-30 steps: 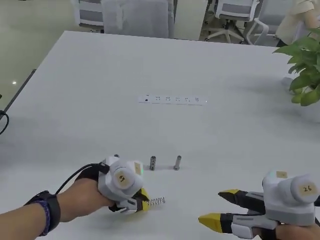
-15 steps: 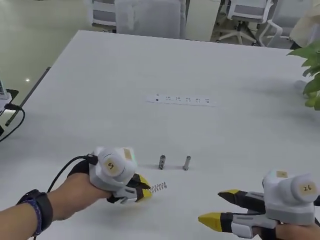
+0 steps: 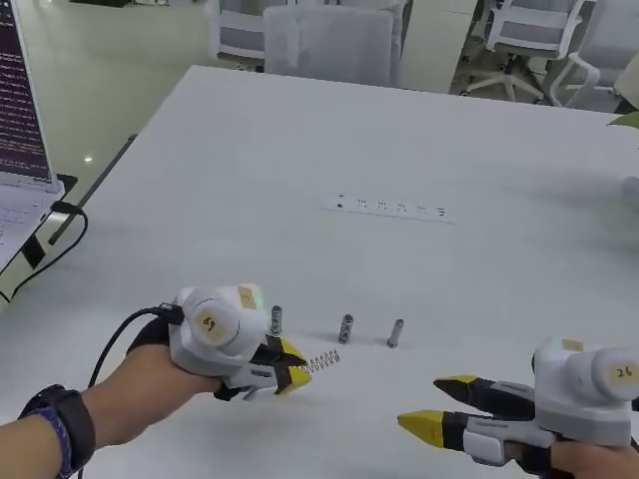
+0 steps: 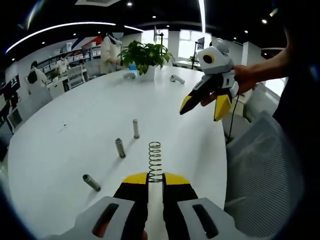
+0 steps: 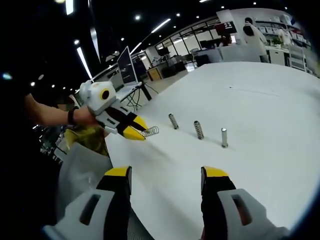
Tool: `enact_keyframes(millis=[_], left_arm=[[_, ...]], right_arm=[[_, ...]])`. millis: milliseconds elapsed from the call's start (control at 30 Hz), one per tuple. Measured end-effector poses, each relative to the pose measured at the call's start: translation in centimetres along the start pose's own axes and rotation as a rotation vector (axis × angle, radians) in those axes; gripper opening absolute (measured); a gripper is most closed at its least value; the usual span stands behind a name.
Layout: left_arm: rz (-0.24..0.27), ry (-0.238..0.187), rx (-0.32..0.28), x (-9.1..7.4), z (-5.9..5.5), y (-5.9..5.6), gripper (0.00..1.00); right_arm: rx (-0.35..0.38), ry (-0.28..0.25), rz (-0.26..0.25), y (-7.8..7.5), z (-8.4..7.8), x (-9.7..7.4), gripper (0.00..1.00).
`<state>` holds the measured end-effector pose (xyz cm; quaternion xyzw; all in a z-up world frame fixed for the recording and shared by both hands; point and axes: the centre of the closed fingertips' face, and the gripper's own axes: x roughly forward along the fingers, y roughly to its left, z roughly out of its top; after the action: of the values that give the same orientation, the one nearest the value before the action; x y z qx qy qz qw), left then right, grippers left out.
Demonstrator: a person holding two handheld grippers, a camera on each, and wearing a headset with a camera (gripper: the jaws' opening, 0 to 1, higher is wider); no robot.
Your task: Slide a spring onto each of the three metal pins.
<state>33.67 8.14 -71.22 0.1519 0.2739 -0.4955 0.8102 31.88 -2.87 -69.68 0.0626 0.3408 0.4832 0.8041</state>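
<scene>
The left gripper (image 3: 288,366) clamps one end of the spring (image 3: 321,361), so the free end projects forward, near the pin row, ready to thread over the bare pin (image 3: 395,333) beside the two loaded pins (image 3: 345,327), while the right gripper (image 3: 433,403) hovers wide open and empty, well apart.

Big white tabletop (image 3: 300,130) with a white power strip (image 3: 389,209) lying flat near the middle. There's an open laptop (image 3: 20,130) just off the left edge, with a black cable (image 3: 84,230) looping beside it. Grey office chairs (image 3: 324,45) sit at the far end, and a leafy potted plant (image 4: 145,54) stands toward one side.
</scene>
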Motion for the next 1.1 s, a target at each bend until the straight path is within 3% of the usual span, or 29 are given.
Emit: enact_keyframes(millis=[500,1100], left_arm=[[0.034,-0.047,-0.015,-1.8,0.9,-0.8,0.02],[0.023,-0.073,-0.012,-1.9,1.7,-2.2,0.02]], right_arm=[[0.005,-0.023,0.103,2.3,1.7,3.5,0.47],[0.016,-0.06,0.246,5.6,3.4,6.4,0.31]])
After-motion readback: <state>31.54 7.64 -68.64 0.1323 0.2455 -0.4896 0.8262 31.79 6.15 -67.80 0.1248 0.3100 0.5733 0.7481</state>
